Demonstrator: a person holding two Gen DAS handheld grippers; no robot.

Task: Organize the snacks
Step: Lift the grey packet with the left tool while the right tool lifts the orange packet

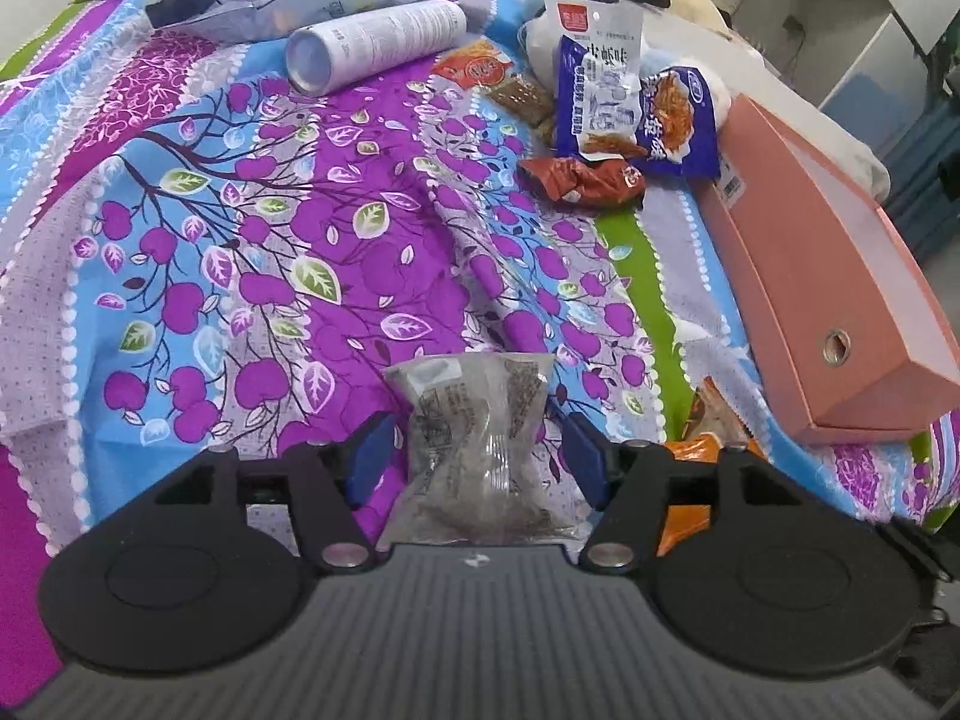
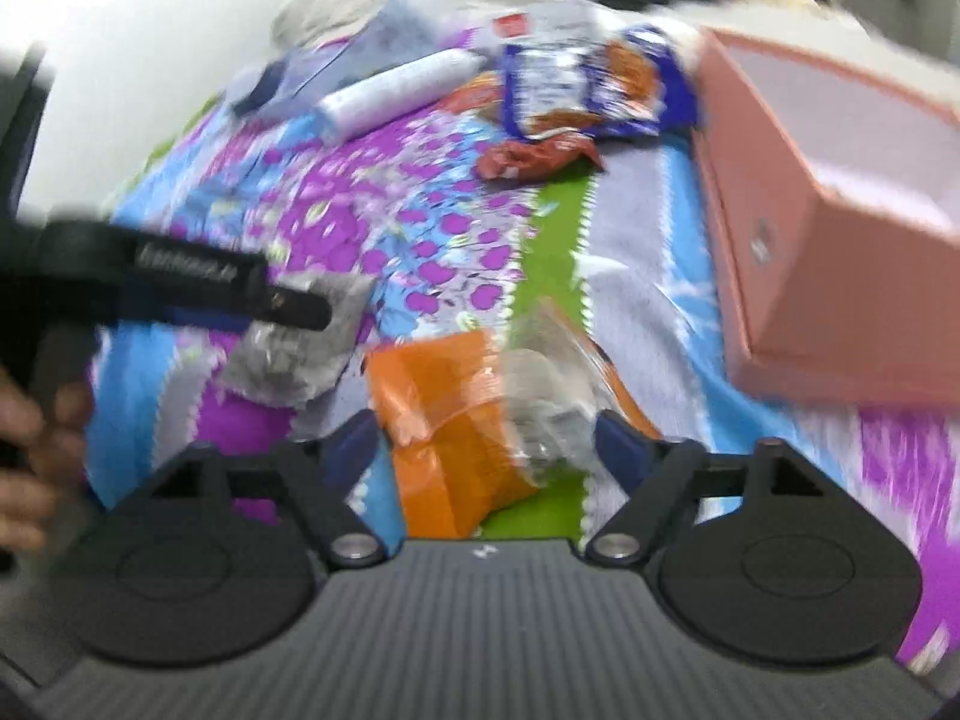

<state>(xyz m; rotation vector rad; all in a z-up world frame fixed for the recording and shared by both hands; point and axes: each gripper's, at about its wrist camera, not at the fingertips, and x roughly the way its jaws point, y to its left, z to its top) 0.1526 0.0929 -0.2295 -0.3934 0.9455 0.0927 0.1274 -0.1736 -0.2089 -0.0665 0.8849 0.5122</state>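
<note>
Clear packet [image 1: 474, 438] between spread left hand-held gripper [image 1: 474, 456] pads; right [image 2: 489, 450] released over orange packet [image 2: 444, 420]; pink box [image 1: 840, 300] open.

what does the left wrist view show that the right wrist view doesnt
Left wrist only: the left claw from behind, pads clear of the clear packet between them; readable print on the blue packets.
Right wrist only: the right claw open around an orange packet, a hand at the left edge, and the inside of the pink box.
Both: the floral sheet, white tube, red packet and the pink box.
</note>
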